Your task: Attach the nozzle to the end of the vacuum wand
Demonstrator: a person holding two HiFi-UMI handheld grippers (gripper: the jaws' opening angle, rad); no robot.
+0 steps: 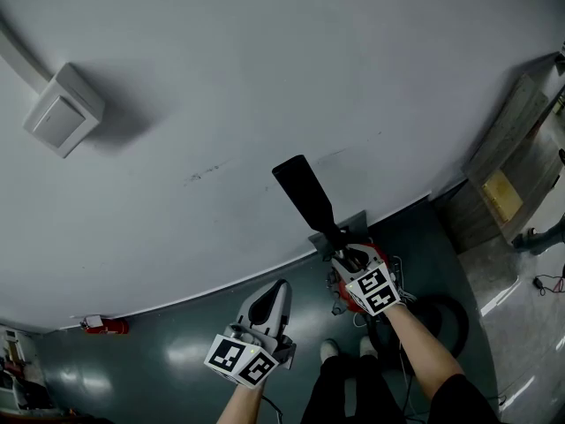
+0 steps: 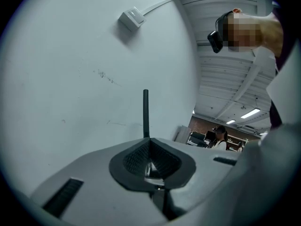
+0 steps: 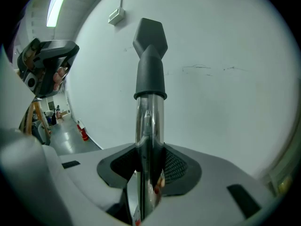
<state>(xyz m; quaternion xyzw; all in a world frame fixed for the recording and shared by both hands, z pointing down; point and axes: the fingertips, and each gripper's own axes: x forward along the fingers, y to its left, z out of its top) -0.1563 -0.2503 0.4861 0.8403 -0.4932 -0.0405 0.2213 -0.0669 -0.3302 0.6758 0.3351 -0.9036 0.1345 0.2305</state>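
Observation:
The chrome vacuum wand (image 3: 150, 131) runs up between the pads of my right gripper (image 3: 149, 173), which is shut on it. A black flat nozzle (image 3: 150, 55) sits on the wand's far end, in front of the white wall. In the head view the nozzle (image 1: 303, 194) points up and left from my right gripper (image 1: 350, 260). My left gripper (image 1: 275, 295) hangs lower and to the left, apart from the wand. Its jaws are shut with nothing between them (image 2: 149, 147). Past them the nozzle (image 2: 145, 112) shows edge-on as a thin dark strip.
A white junction box (image 1: 62, 109) with a conduit is fixed to the wall. A red extinguisher (image 1: 104, 326) stands at the wall's foot. A grey panel (image 1: 346, 228) leans behind the wand, wooden boards (image 1: 508, 157) stand at the right, and a black hose loop (image 1: 437, 321) lies on the floor.

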